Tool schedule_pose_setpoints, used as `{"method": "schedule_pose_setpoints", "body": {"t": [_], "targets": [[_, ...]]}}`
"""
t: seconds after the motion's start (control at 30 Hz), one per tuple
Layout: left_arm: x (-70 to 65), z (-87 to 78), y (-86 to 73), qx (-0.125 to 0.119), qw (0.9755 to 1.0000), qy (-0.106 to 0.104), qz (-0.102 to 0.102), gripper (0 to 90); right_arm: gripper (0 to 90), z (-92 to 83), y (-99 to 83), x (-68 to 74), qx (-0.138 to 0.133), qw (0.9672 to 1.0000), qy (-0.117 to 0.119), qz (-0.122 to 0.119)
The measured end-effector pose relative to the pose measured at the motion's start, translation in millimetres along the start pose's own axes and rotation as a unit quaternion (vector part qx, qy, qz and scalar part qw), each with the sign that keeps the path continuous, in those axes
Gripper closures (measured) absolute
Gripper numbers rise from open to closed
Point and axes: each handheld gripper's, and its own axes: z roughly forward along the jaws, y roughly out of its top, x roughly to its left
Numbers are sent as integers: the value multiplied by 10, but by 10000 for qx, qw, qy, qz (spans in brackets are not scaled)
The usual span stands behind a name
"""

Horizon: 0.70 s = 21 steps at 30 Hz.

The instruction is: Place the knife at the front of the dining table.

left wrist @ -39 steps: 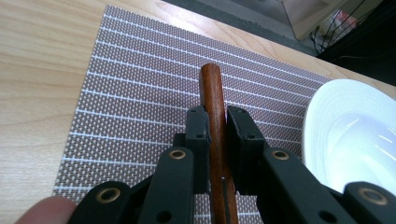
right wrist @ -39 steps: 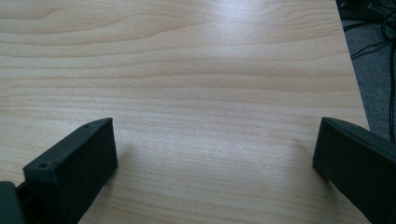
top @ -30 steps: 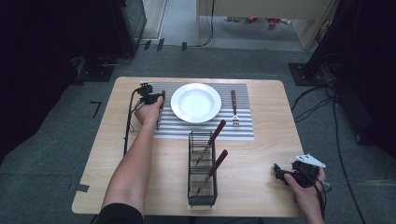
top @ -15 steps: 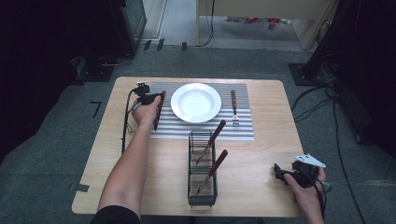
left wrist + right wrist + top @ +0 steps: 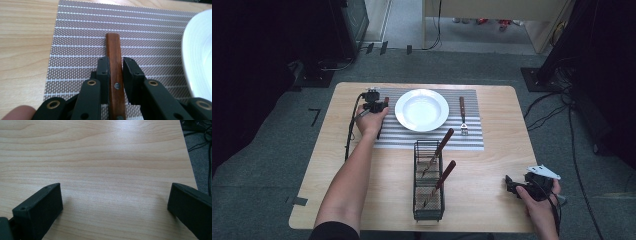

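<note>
Left gripper [image 5: 115,67] jaws just closing, pinching wooden knife handle [image 5: 115,65] on mat [image 5: 75,37] left of plate [image 5: 422,110]; placement underway. Right gripper [image 5: 115,202] wide open, empty.

High cam overhead, claw cams close-up

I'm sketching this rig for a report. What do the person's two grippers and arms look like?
The left gripper is black, with two blocky flat-faced jaws on linkage arms with brass-coloured pivot rings, and a black cable trails from it. The right gripper is black too, with plain rectangular jaws and a grey three-cornered plate on top. Both forearms are bare; a dark sleeve edge shows near the left shoulder.
</note>
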Motion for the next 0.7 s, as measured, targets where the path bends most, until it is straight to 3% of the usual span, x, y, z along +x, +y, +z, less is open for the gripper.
{"method": "schedule_pose_setpoints", "body": {"t": [0.2,0.47,0.7], "targets": [[39,45,62,11,9990,-55,-442,771,0,0,0,0,-1,10000,0,0],[45,101,111,-30,9982,-38,-591,771,0,0,0,-2,-2,10000,5,1],[61,114,128,-31,9987,11,-515,771,0,0,0,-1,-2,10000,4,3]]}}
